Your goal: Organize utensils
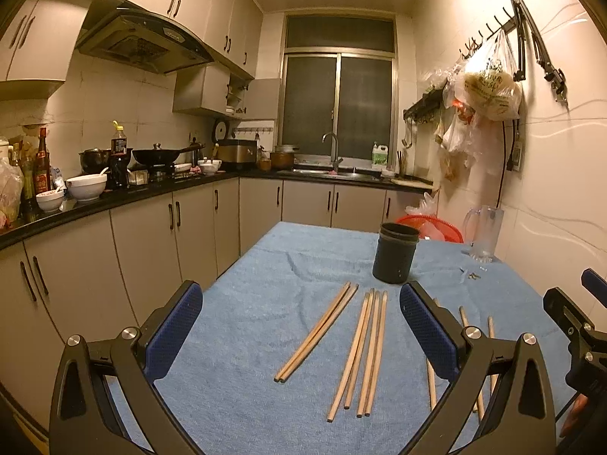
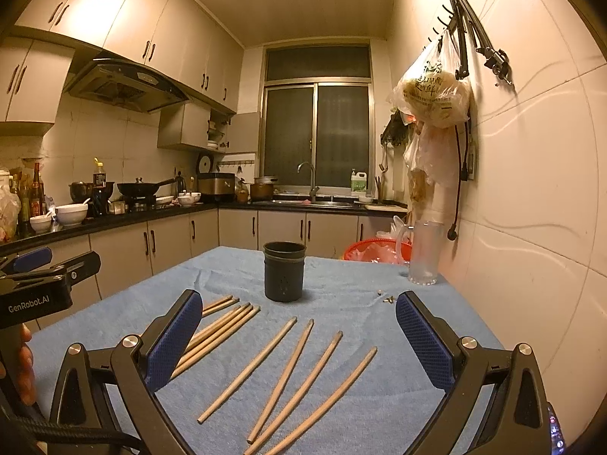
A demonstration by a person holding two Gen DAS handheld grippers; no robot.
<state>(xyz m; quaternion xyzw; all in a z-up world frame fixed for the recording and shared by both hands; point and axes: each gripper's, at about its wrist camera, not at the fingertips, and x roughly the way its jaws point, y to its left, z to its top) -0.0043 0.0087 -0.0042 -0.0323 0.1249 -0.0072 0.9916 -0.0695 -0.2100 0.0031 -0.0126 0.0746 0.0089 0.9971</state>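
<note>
Six chopsticks (image 1: 353, 349) show between the fingers of the left tool (image 1: 299, 326) in the left wrist view, a pair and a group of four flat on the blue-clothed worktop (image 1: 242, 326), jaws wide apart and holding nothing, dark holder cup (image 1: 396, 252) upright just beyond the sticks. Right wrist view: right tool (image 2: 297, 337) also spread wide and empty over four loose chopsticks (image 2: 288, 375) fanned apart, cup (image 2: 284, 271) behind them, glass mug (image 2: 425, 254) near the wall. Risk, as a guess: thin round sticks could roll or slip from the pads, and a tilted insert could tip the light cup.
</note>
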